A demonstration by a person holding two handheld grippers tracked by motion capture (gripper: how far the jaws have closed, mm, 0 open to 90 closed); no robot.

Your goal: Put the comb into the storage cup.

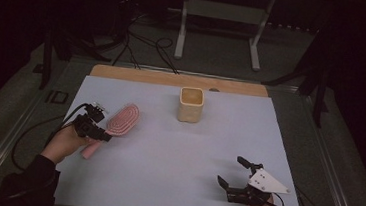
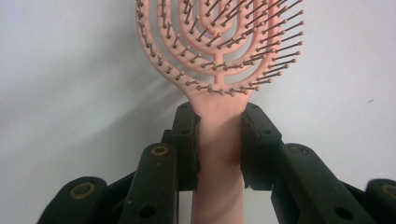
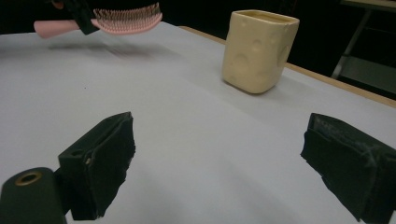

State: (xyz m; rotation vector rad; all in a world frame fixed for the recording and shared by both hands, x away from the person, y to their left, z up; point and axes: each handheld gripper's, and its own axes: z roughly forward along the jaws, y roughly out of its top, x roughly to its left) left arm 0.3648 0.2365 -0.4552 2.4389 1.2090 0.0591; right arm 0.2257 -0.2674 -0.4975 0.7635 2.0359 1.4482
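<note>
A pink hairbrush [image 1: 121, 119] is held a little above the white table cover at the left, bristles up. My left gripper [image 1: 102, 135] is shut on its handle just below the head; in the left gripper view both pads press the pink handle [image 2: 218, 144]. The right gripper view shows the hairbrush [image 3: 122, 21] lifted, with its shadow on the cover beneath. A cream square cup [image 1: 191, 104] stands upright near the far middle of the table, seen also as the cup [image 3: 258, 49] ahead of my right gripper [image 3: 219, 168]. My right gripper [image 1: 230, 172] stands open and empty at the front right.
The white cover [image 1: 176, 152] spans the table, with a wooden strip [image 1: 138, 75] bare along the far edge. Cables trail off the left side and across the floor behind. A metal frame [image 1: 220, 26] stands beyond the table.
</note>
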